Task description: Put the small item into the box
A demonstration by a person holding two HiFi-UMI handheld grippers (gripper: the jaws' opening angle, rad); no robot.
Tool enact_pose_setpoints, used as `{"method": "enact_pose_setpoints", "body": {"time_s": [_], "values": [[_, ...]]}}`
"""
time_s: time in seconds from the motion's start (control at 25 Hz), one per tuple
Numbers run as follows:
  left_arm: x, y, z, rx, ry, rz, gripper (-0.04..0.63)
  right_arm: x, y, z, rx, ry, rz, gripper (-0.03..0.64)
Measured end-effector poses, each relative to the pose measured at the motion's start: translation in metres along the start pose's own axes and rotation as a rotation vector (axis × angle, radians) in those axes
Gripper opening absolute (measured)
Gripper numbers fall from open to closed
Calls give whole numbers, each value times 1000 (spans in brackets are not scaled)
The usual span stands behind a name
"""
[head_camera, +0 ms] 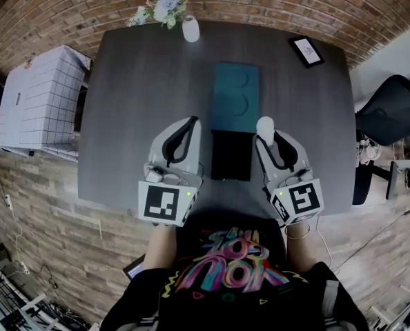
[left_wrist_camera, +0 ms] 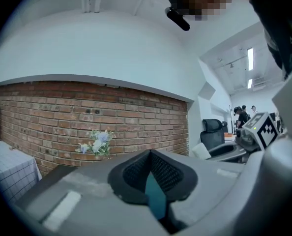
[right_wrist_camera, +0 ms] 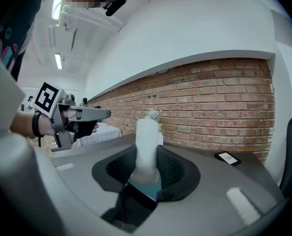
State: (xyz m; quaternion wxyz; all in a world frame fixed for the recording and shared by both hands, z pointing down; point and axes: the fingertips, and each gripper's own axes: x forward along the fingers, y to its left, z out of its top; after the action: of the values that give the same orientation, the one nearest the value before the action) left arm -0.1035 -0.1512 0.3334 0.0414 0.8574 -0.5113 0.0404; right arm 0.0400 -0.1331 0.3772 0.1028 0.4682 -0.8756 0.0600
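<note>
Right claw (head_camera: 266,141) grasps a small white round-topped cylinder (right_wrist_camera: 147,141); left claw (left_wrist_camera: 150,154) clenched empty.

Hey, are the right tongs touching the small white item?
Touching. Right gripper view shows the white item clamped between both pads of the right tongs.

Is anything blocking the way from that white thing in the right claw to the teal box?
Nothing visible does. The right gripper holds the small white item right beside the teal box, with only bare table between them. The left gripper is off on the other side.
</note>
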Motion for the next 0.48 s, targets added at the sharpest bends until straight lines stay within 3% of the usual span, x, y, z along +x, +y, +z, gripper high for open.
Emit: {"method": "enact_pose_setpoints", "body": {"time_s": [0.48], "values": [[22,-7,-6,-5,5,-50,1,7,-8,-19,-3,67,0,130]]}}
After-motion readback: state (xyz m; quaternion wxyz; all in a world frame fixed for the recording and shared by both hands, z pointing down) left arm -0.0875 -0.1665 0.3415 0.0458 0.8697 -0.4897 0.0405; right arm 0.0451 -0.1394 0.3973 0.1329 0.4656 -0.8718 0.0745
